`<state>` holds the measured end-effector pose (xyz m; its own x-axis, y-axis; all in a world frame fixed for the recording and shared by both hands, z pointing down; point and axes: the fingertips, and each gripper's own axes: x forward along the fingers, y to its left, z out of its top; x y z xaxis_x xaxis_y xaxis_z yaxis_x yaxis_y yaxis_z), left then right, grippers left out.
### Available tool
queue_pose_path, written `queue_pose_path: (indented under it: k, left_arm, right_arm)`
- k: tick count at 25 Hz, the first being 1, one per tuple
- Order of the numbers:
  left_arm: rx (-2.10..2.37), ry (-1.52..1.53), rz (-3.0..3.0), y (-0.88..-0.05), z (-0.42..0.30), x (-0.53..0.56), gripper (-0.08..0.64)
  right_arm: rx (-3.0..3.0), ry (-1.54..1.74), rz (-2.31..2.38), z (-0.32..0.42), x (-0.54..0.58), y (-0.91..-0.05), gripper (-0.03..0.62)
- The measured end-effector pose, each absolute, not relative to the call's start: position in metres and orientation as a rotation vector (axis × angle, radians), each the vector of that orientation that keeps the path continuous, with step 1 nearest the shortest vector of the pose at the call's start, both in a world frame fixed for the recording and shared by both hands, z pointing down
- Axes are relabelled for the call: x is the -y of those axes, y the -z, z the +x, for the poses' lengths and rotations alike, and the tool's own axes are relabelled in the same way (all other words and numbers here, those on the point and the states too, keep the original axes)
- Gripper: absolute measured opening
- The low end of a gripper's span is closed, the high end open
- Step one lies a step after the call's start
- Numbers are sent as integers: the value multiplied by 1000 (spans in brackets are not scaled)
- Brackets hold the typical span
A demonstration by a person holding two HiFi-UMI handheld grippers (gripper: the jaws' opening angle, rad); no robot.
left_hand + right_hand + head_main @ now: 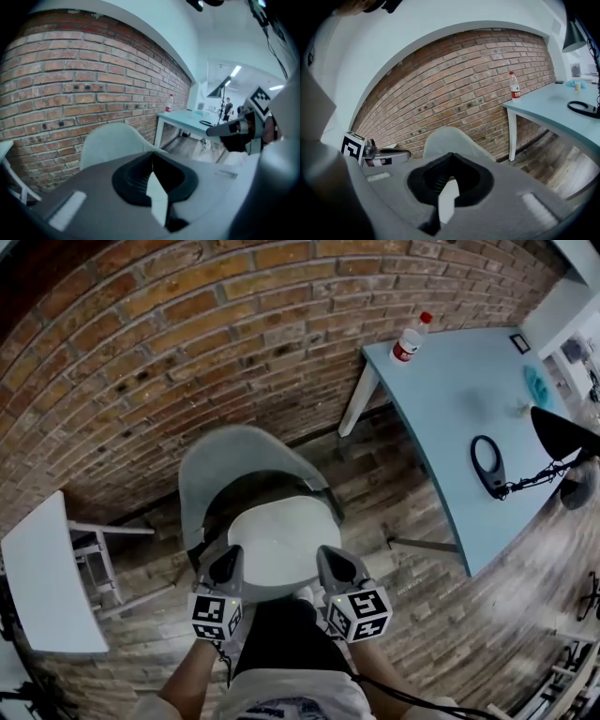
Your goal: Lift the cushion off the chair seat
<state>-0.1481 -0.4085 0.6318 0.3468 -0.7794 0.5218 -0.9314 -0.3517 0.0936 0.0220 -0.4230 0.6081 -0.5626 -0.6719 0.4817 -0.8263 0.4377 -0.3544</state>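
Observation:
A round white cushion (pixel 281 542) lies on the seat of a grey shell chair (pixel 234 454) that stands against the brick wall. My left gripper (pixel 228 564) is at the cushion's near left edge, jaws shut with nothing in them. At the near right edge is my right gripper (pixel 335 563), also shut and empty. Whether either tip touches the cushion I cannot tell. In the left gripper view the shut left gripper (pixel 152 157) faces the chair back (pixel 110 140), with the right gripper (pixel 232 130) alongside. The right gripper (pixel 451 157) in its own view points at the chair back (pixel 450 139).
A pale blue table (pixel 441 399) stands to the right with a bottle (pixel 410 338), a black ring (pixel 487 463) and a black lamp (pixel 561 432). A white side table (pixel 47 577) is at the left. The brick wall (pixel 187 334) runs close behind the chair.

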Motion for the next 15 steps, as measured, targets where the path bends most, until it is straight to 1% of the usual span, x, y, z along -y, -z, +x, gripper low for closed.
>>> queue_pose_path:
  k: [8, 10, 15]
  left_arm:
    - [1421, -584, 2237, -707, -150, 425, -5]
    - [1404, -598, 2231, -725, -155, 427, 12]
    - [1362, -639, 2218, -770, -170, 433, 21]
  right_arm:
    - [2313, -890, 1364, 35, 435, -683, -2]
    - [2286, -916, 1381, 36, 434, -702, -2]
    - [2227, -944, 1409, 37, 433, -748, -2]
